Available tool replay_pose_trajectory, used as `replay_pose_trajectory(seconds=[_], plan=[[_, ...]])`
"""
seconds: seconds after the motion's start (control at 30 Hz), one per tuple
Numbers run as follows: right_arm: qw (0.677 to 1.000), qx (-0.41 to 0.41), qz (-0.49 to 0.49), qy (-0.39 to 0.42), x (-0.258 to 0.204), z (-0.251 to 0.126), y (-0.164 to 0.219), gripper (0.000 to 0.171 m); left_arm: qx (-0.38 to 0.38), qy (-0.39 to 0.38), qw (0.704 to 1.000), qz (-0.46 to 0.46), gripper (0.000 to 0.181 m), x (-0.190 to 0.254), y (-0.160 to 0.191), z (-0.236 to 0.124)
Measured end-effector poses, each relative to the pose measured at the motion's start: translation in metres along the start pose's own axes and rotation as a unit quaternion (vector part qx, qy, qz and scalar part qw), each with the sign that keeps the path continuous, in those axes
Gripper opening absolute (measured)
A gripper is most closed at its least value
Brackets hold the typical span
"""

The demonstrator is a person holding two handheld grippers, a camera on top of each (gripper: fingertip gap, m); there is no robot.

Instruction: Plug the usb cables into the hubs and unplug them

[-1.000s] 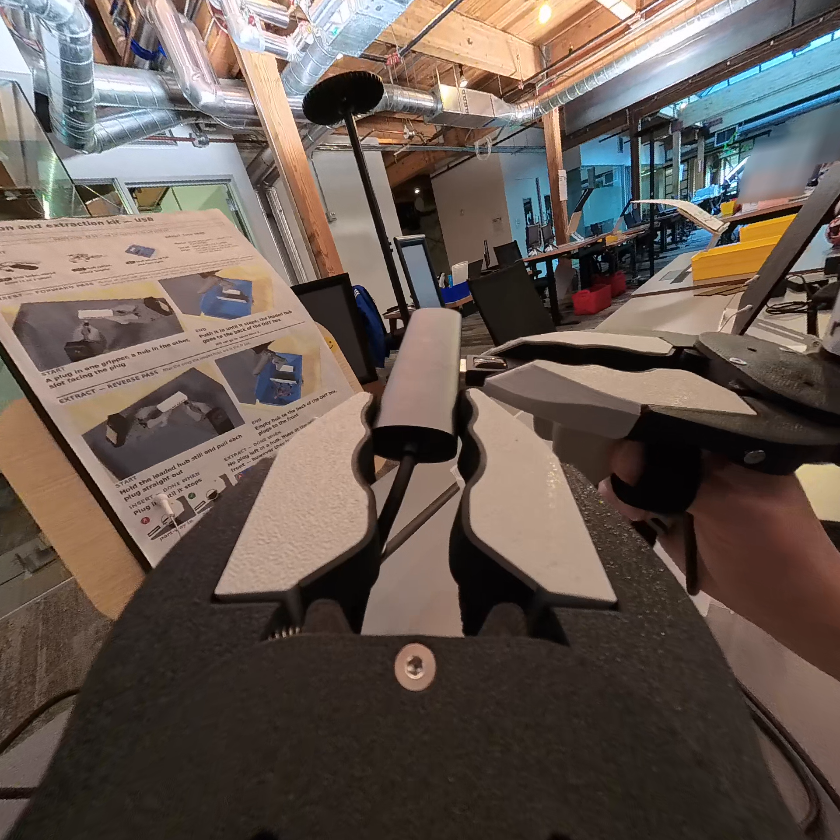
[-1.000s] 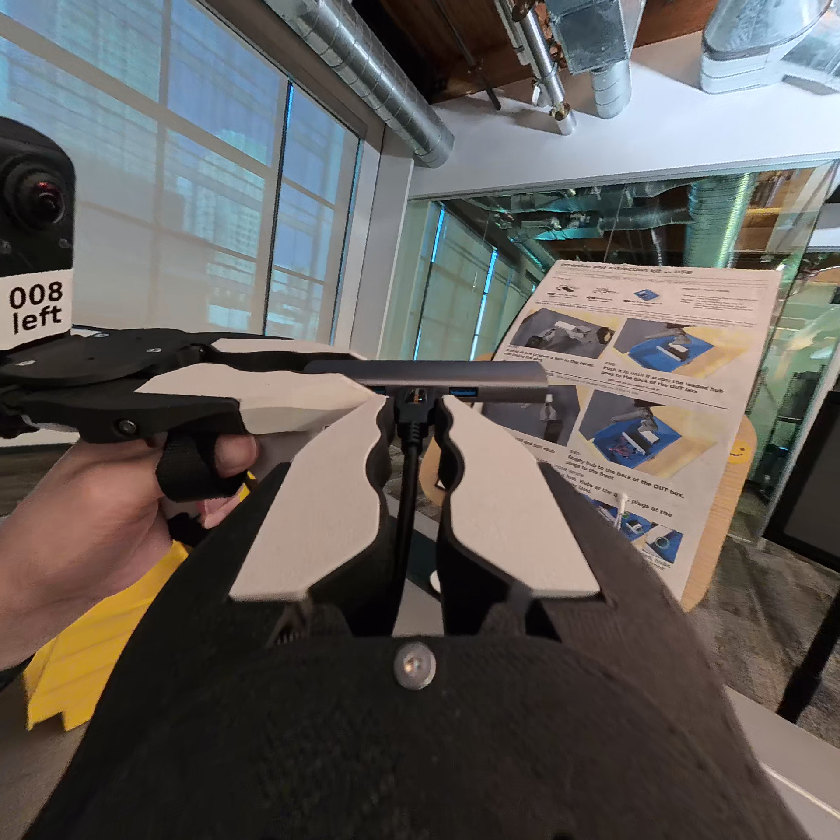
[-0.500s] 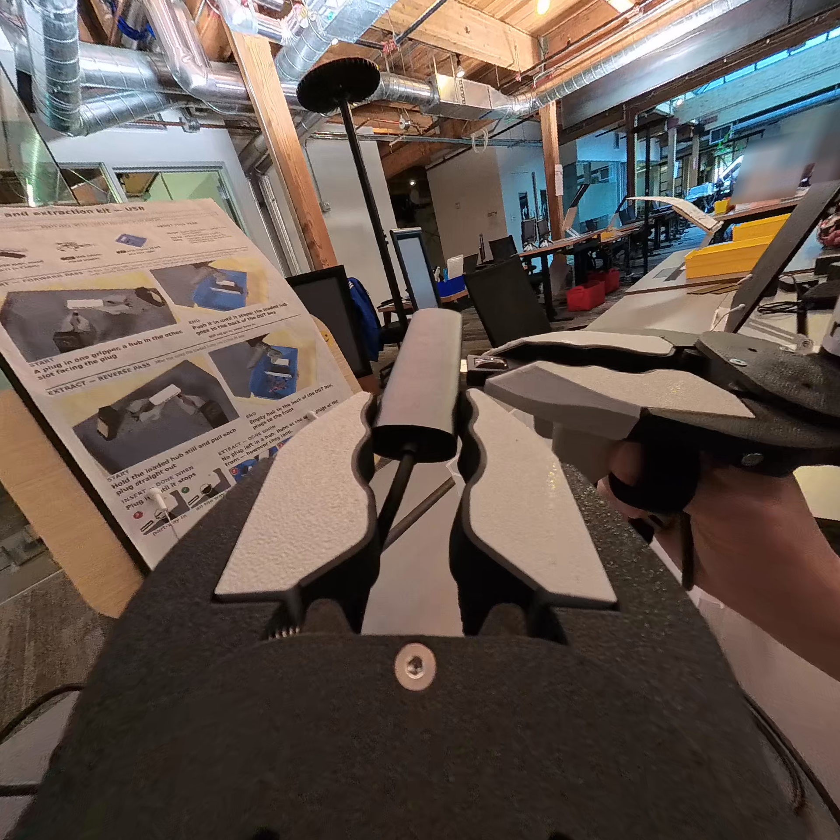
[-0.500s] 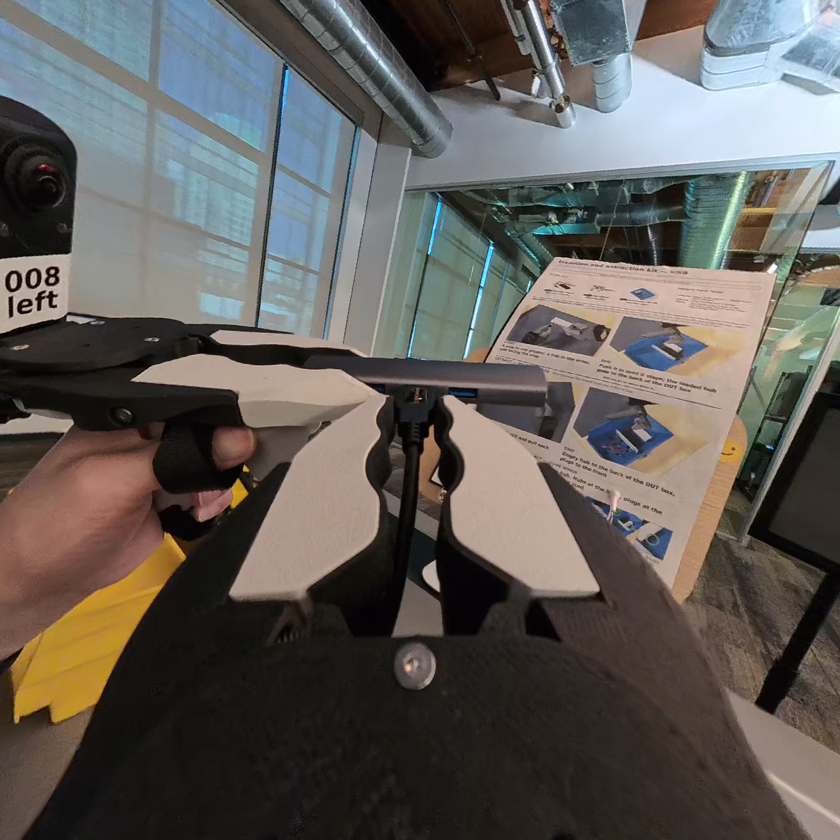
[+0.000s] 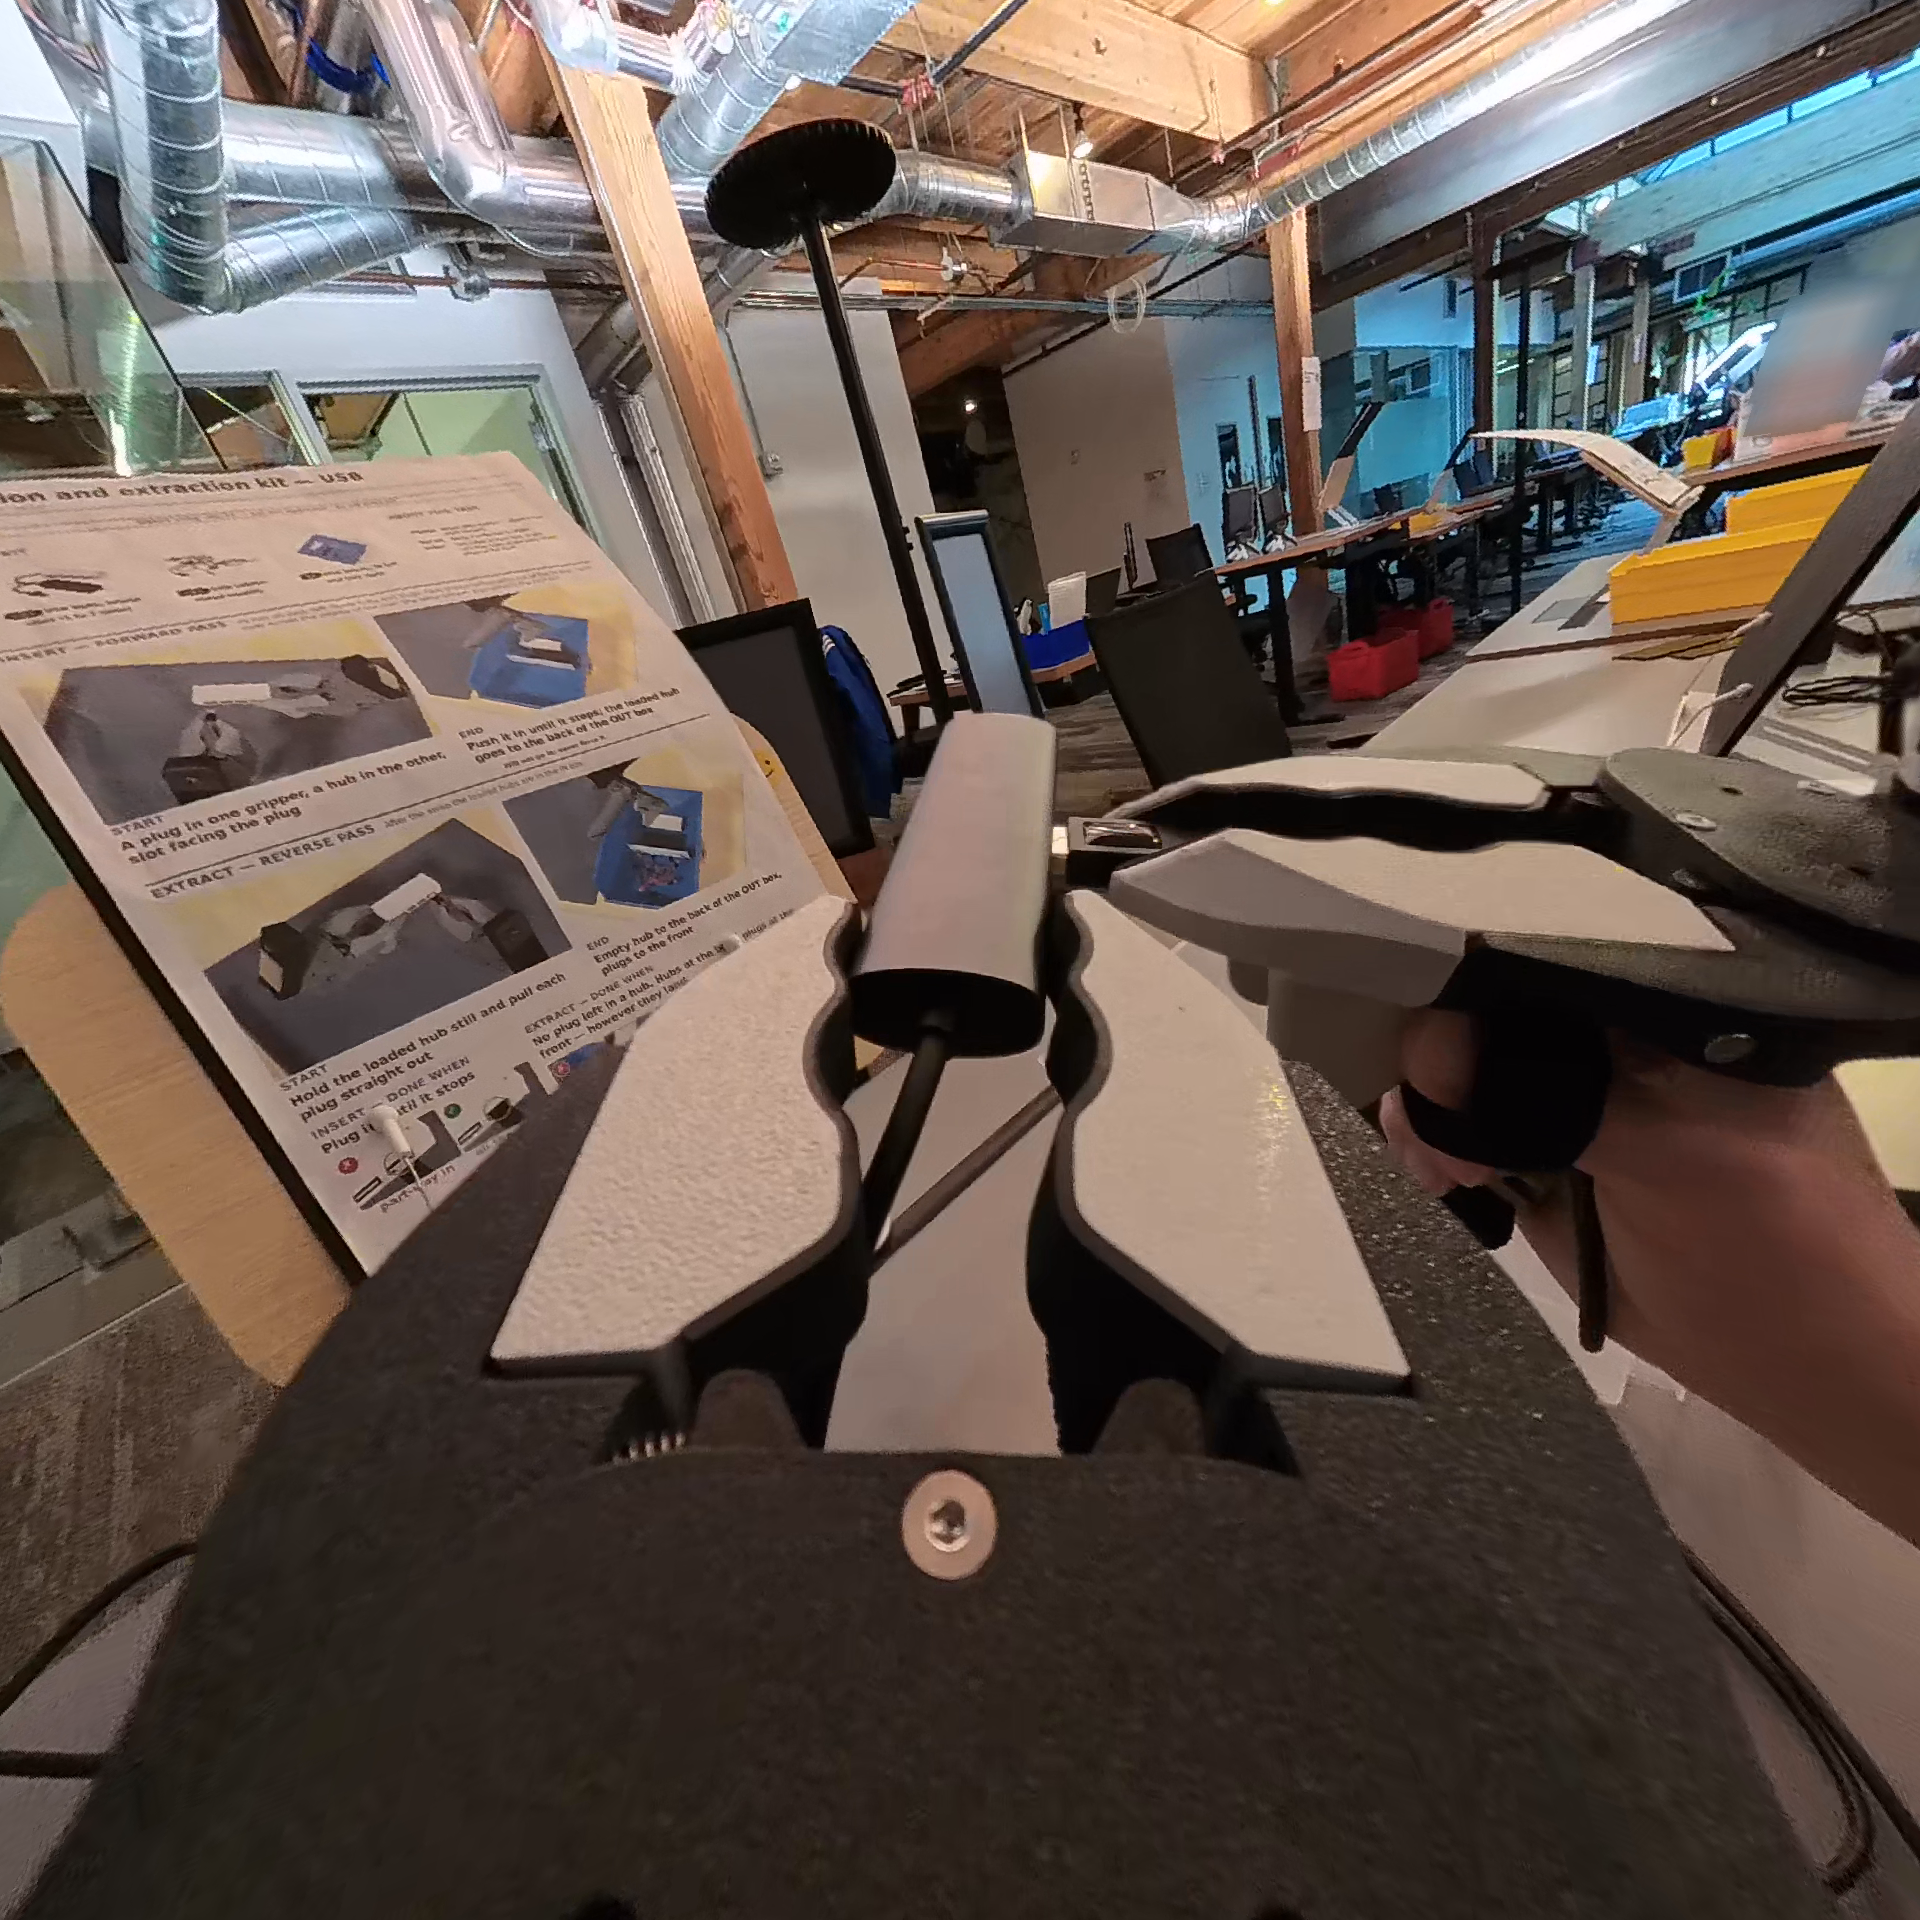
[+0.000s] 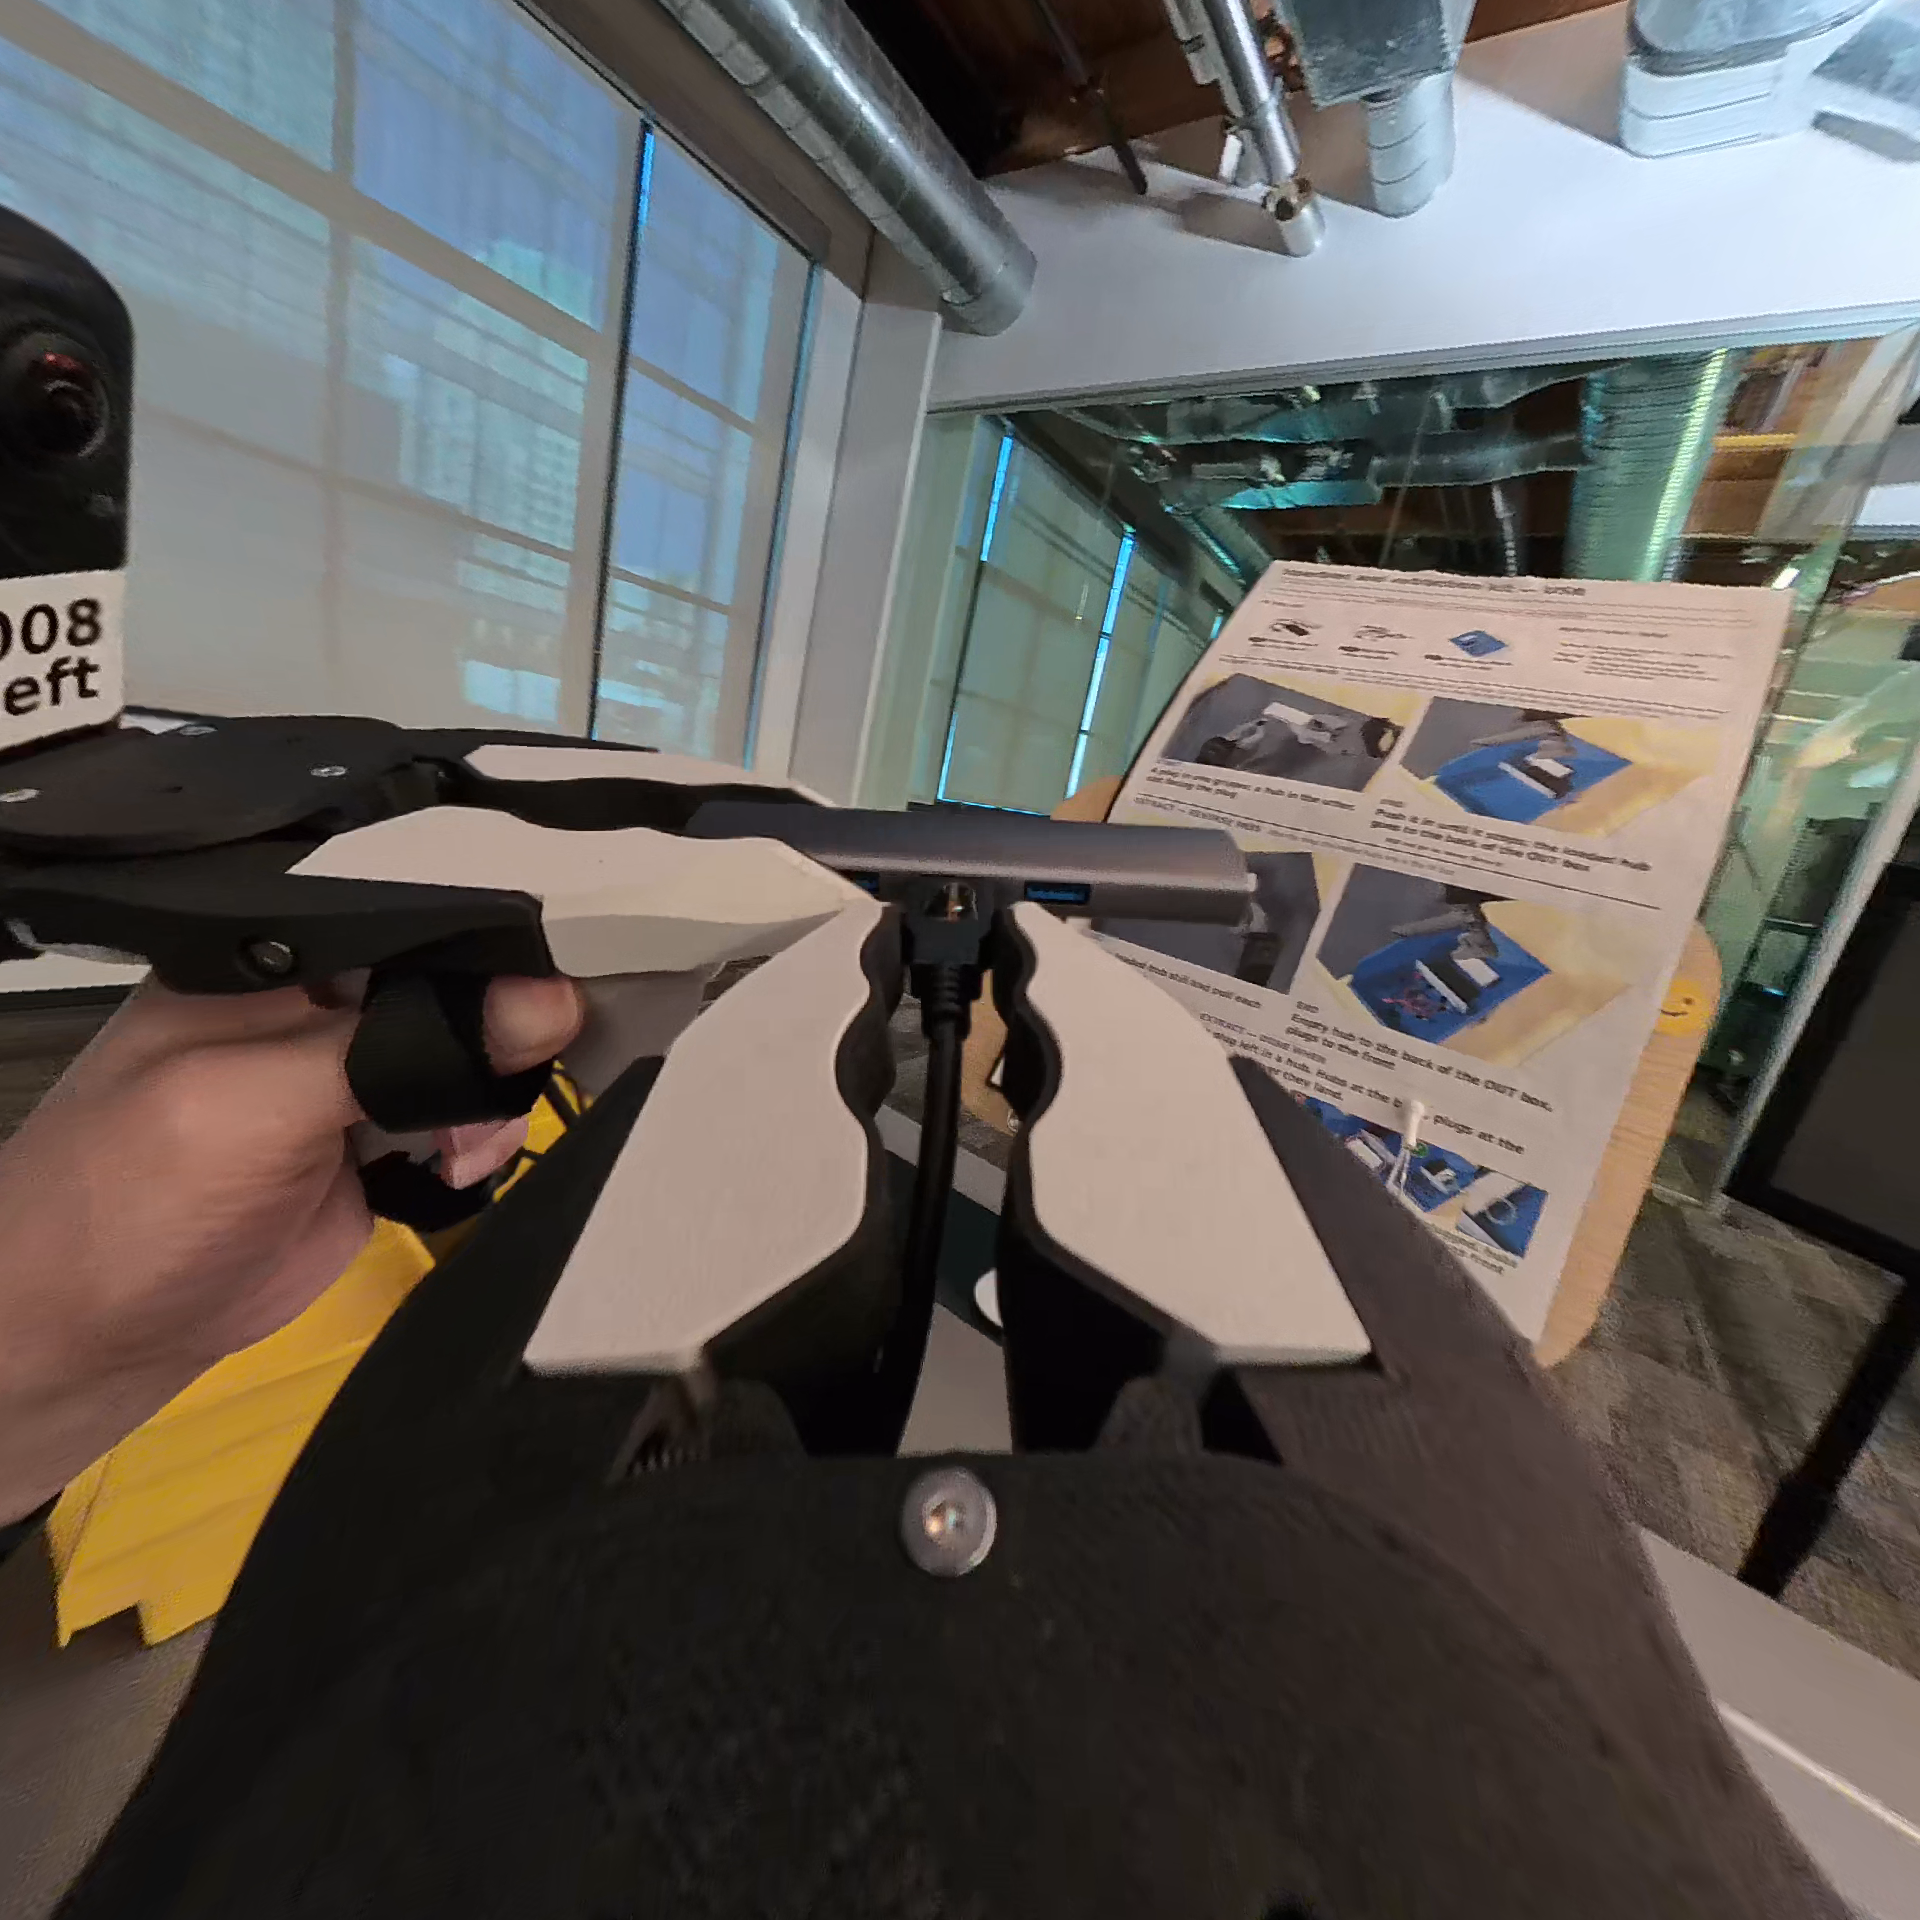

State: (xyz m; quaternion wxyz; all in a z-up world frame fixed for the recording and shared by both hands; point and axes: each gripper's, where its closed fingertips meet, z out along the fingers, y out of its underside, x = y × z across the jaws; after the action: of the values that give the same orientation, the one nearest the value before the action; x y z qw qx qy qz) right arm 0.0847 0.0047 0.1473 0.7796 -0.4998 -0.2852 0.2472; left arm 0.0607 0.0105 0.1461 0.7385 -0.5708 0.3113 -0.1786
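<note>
Left hand-held gripper (image 5: 948, 961) clamped narrow on the slim grey metal USB hub (image 5: 961, 862), right hand-held gripper (image 6: 943, 940) pinching the black USB plug (image 6: 943, 935) seated in its side port. Barely any change over the last second. Probably just about to pull.

The instruction sheet (image 6: 1423, 914) stands close behind the hub (image 6: 997, 847), seemingly blocking forward travel.
</note>
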Motion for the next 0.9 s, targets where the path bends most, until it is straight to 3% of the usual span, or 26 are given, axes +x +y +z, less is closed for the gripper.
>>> replay_pose_trajectory(seconds=[0.5, 0.9], plan=[[0.998, -0.007, -0.029, 0.057, -0.0012, 0.0019, -0.0032, 0.017, 0.006, -0.017, 1.000, 0.013, 0.034, -0.0033, -0.0026, -0.0013], [0.999, 0.004, -0.024, -0.031, -0.0007, -0.0003, -0.0048, 0.017, 0.001, -0.020, 0.999, 0.036, 0.034, -0.0009, -0.0051, -0.0024]])
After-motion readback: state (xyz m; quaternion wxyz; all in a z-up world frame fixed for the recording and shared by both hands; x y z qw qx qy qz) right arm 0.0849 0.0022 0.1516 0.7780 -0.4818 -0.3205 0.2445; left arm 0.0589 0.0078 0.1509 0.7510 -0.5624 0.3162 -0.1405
